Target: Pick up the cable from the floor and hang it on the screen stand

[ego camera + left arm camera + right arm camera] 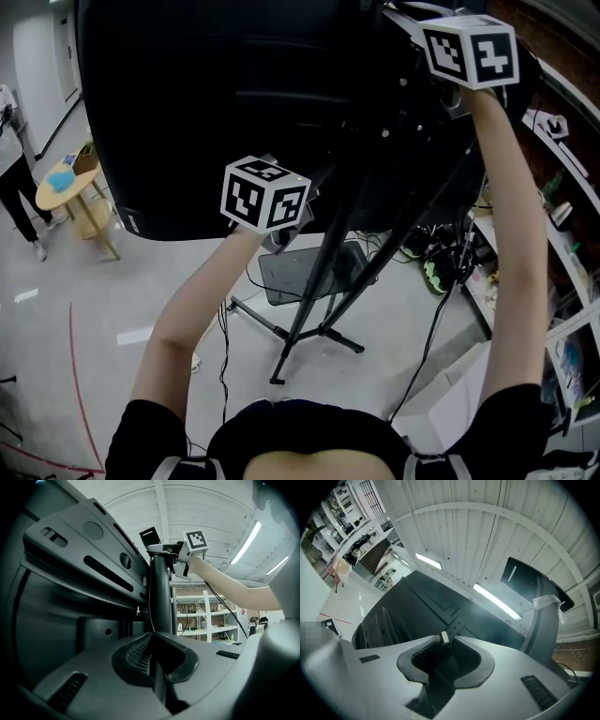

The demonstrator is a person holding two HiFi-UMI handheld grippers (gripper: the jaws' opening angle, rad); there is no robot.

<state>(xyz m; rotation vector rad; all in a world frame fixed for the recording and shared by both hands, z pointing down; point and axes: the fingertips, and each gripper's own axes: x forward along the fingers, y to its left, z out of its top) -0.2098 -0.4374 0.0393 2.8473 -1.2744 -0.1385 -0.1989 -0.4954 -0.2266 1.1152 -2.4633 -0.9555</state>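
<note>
The screen stand's black pole [161, 597] rises just past my left gripper [151, 641], beside the screen's metal mounting bracket [84, 559]. My left jaws are shut on a thin black cable [149, 603] that runs up along the pole. My right gripper [443, 644] is raised near the pole's top and shut on the cable's end, whose white-tipped plug [445, 637] pokes out between the pads. In the head view both marker cubes sit against the screen's dark back [206, 103], the right gripper [450, 56] higher than the left. A black cable [436, 323] hangs toward the floor by the right arm.
The stand's tripod legs [309, 323] spread over the floor beneath me, beside a dark flat panel [300, 277]. Shelving [562, 234] lines the right side, with shoes and loose wires [436, 267] at its foot. A round wooden table [70, 183] and a standing person [14, 187] are at the left.
</note>
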